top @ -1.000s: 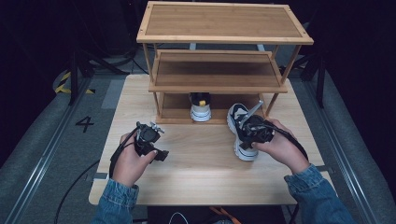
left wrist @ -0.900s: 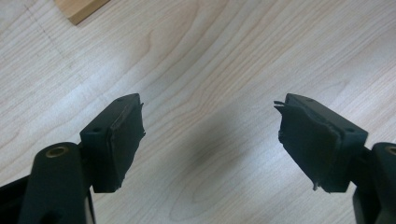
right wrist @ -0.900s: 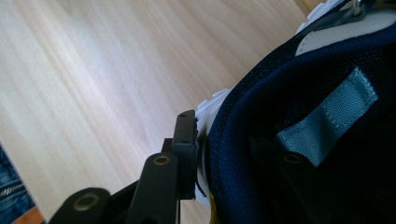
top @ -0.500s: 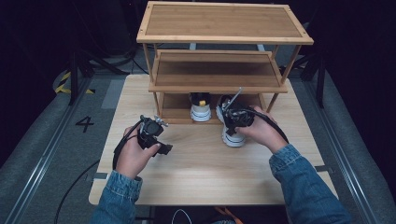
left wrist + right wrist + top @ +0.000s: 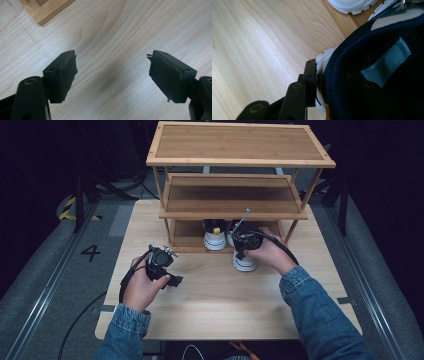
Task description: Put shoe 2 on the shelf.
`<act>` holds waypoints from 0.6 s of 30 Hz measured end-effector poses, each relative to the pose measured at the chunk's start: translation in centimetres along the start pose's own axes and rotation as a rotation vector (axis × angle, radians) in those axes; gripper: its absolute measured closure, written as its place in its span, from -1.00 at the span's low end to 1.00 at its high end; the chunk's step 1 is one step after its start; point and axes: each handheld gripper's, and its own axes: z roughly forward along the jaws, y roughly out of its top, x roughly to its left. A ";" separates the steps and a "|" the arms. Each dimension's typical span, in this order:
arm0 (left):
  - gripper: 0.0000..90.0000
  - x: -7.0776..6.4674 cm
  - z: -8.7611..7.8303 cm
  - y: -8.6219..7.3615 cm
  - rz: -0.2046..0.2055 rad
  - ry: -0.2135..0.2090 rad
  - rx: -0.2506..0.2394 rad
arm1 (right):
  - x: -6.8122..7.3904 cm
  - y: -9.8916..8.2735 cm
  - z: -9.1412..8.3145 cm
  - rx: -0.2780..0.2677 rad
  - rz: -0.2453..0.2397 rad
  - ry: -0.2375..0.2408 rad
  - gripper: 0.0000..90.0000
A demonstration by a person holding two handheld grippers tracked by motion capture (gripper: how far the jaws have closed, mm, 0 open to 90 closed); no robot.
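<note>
Two grippers are working: the left gripper (image 5: 172,279) is idling wide open over the table (image 5: 215,305), while the right gripper (image 5: 239,251) is clamping the sneaker (image 5: 244,262) by its collar at the rack's (image 5: 225,212) bottom shelf, beside its mate (image 5: 215,240). Sliding it in level should be helping it clear the frame.

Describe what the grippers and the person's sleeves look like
Both the left gripper and the right gripper are black, each trailing a black cable. The left gripper's jaws carry worn, frayed black pads. The person wears blue denim sleeves with buttoned cuffs.
</note>
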 end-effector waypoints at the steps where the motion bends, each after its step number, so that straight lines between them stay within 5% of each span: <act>1: -0.50 0.0 0.0 0.0 0.001 -0.001 -0.001 | 0.0 0.1 0.1 -0.001 -0.005 -0.010 0.53; 10: -0.50 -0.3 0.1 0.1 0.014 -0.001 0.007 | 0.5 0.0 -0.3 -0.054 -0.015 -0.069 0.15; 18: -0.50 -0.5 0.6 0.4 0.019 -0.012 0.032 | 1.4 -1.4 -1.9 -0.173 -0.002 -0.112 0.12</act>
